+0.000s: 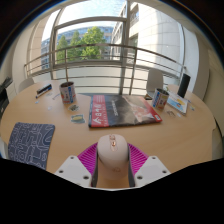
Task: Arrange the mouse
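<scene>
Here, low in the middle of the frame, I hold a pale beige, rounded plastic computer mouse [112, 155] between my two fingers: my gripper [112, 160] is closed narrowly on it, the pink pads [89, 158] pressing its left and right flanks. The mouse points away from me, its scroll wheel showing as a small dark mark near the top of its shell, and its nose sits over the round light wooden table [60, 122].

At the lower left of the frame, left of my fingers, lies a rectangular blue-grey patterned mouse mat [30, 142], well apart from the mouse. Beyond my fingers, near the centre, a magazine with a red and dark cover [120, 109] lies flat on the wood. In the upper left a metal cylindrical cup [68, 92] stands upright, with a small dark object [43, 90] further left that I cannot make out clearly. At the right, a second, bluish cup [160, 98] stands near a small flat box or card [178, 103]. Behind the table runs a balcony railing [100, 55], with trees and buildings past it.
</scene>
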A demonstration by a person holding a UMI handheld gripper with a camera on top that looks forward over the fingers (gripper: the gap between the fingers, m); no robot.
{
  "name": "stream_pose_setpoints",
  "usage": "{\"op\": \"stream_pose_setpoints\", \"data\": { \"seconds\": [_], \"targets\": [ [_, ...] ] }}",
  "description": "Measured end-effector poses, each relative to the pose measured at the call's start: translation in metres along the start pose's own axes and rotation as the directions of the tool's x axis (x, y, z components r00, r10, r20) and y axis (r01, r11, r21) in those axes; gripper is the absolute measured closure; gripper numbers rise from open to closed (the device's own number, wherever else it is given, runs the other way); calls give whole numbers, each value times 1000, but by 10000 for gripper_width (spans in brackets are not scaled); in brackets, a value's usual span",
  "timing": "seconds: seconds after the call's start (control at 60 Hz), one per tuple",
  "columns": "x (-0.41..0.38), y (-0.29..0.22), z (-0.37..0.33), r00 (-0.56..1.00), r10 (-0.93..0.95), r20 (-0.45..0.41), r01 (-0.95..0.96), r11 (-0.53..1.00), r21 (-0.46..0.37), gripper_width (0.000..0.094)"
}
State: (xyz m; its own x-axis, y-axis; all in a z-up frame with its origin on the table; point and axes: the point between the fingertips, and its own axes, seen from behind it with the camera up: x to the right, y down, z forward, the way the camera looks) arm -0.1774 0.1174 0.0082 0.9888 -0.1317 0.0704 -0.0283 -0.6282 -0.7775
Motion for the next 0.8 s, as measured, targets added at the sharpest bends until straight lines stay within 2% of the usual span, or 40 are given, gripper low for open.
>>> {"op": "stream_pose_setpoints", "data": {
  "seconds": [0.133,0.233,0.317,0.4,0.467,0.533,0.617,0.8],
  "targets": [
    [-11,-77,-54,998,51,-37,-45,988,145,514],
    [-70,-131,-101,998,60,23,-64,964,259,515],
    [-137,-154,-126,995,35,92,-61,953,296,516],
    [-212,-133,-121,983,16,184,-63,967,247,517],
    [-266,-96,-105,976,-19,215,-22,982,185,517],
    [-299,-48,-79,974,-40,224,15,993,116,516],
    [-319,-13,-58,977,-43,211,34,998,48,508],
    [-325,22,-39,981,-71,179,73,997,-8,349]
  ]
}}
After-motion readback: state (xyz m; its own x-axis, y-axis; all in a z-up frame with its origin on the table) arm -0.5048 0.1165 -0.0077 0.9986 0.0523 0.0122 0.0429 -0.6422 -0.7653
